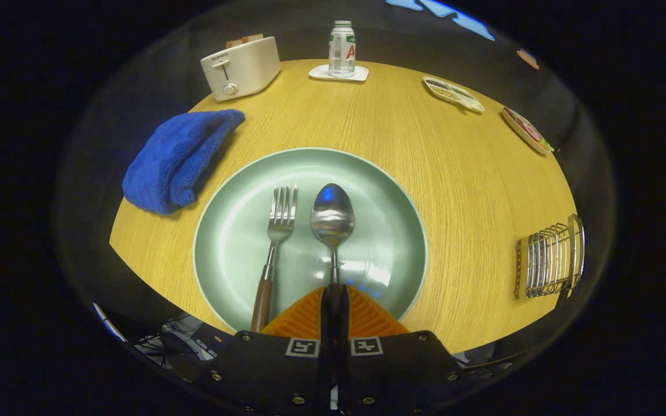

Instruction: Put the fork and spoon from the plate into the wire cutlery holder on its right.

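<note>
The gripper (334,294) is clamped on the spoon (333,219) by its handle, over the green plate (391,190), likely ready to lift it. The fork (278,231) lies on the plate beside the spoon. The wire cutlery holder (550,260) stands right of the plate on the counter (425,127).

The tongs (334,300) have ribbed orange fingers (367,315) on black plates, each plate carrying a square black-and-white marker and small silver screws along its rim.
</note>
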`<state>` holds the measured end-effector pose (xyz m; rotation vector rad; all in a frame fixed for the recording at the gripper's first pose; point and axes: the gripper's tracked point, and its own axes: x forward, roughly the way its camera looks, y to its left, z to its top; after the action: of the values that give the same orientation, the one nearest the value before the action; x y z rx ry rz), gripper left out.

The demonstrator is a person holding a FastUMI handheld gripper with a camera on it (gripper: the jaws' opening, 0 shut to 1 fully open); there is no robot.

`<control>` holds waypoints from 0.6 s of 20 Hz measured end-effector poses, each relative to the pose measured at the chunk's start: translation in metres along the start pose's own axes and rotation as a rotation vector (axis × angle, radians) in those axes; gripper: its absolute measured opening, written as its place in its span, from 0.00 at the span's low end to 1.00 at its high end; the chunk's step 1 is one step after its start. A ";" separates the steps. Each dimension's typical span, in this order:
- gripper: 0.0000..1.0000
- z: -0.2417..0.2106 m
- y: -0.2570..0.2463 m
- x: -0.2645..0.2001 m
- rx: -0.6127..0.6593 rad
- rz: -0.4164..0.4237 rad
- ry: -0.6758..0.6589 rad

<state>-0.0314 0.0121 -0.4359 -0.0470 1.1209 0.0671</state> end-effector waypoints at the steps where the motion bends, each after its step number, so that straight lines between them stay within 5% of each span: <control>1: 0.05 -0.002 -0.001 -0.001 -0.008 -0.008 -0.002; 12: 0.05 0.027 -0.015 -0.034 -0.051 -0.087 -0.117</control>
<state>-0.0209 -0.0017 -0.3940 -0.1359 0.9992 0.0201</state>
